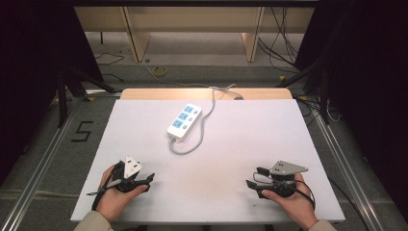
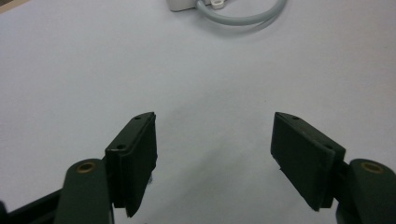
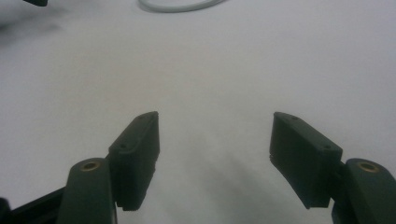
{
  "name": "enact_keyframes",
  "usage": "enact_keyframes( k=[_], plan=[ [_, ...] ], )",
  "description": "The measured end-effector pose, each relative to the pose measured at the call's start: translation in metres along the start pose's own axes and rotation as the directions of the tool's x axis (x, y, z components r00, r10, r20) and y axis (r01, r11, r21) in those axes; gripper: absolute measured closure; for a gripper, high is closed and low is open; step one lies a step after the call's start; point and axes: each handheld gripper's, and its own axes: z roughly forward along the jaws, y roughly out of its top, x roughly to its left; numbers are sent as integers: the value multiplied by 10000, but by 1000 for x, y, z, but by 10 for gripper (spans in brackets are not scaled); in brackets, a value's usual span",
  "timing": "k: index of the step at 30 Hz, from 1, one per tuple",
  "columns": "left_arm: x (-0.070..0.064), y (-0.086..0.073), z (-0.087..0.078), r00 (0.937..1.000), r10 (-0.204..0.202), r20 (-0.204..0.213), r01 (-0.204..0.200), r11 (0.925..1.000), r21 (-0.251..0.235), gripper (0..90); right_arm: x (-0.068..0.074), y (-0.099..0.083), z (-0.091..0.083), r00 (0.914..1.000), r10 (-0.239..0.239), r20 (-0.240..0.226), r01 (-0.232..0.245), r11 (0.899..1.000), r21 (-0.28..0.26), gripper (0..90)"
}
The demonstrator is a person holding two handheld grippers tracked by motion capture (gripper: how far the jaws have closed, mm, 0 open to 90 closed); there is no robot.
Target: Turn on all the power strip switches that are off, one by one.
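Note:
A white power strip (image 1: pixel 184 120) with blue sockets lies at the middle back of the white table (image 1: pixel 240 139), and its grey cable (image 1: pixel 190 147) loops toward me, then runs off the far edge. My left gripper (image 1: pixel 148 182) rests near the front left, held in a hand, jaws open and empty. My right gripper (image 1: pixel 254 176) rests near the front right, also open and empty. In the left gripper view the gripper (image 2: pixel 215 121) faces the strip's end (image 2: pixel 182 4) and the cable loop (image 2: pixel 247 18). In the right gripper view the gripper (image 3: pixel 215 119) stands over bare table, with the cable (image 3: pixel 177 7) far ahead.
Beyond the table's far edge, a wooden board (image 1: pixel 207 94) shows, then floor with loose cables (image 1: pixel 159 71) and wooden furniture legs (image 1: pixel 137 38). Metal rails (image 1: pixel 43 159) run along both sides of the table. A "5" (image 1: pixel 82 131) is marked on the floor at left.

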Motion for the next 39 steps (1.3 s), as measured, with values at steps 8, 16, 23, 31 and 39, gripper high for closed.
enact_keyframes(
  k=[8, 16, 23, 31, 39],
  plan=[
    [1, -1, -2, 9997, -36, -240, 36, 10000, -5, 347, 1, 1, 0, 10000, -61, -23, 61, 10000, -1, 341],
    [4, 5, -5, 9973, -66, -726, 71, 10000, 57, 558, 2, 1, 1, 10000, -16, -49, 16, 10000, -30, 340],
    [7, 14, -7, 9964, -104, -841, 106, 9999, 24, 874, 2, 1, 2, 10000, -25, -80, 25, 10000, -22, 341],
    [6, 18, -6, 9981, -254, -561, 251, 9997, -63, 892, 2, 1, 2, 9999, 12, -102, -12, 10000, 46, 340],
    [6, 20, -5, 9981, -494, -364, 502, 9985, 199, 894, 2, 0, 2, 10000, 64, -72, -64, 10000, 43, 340]
  ],
)
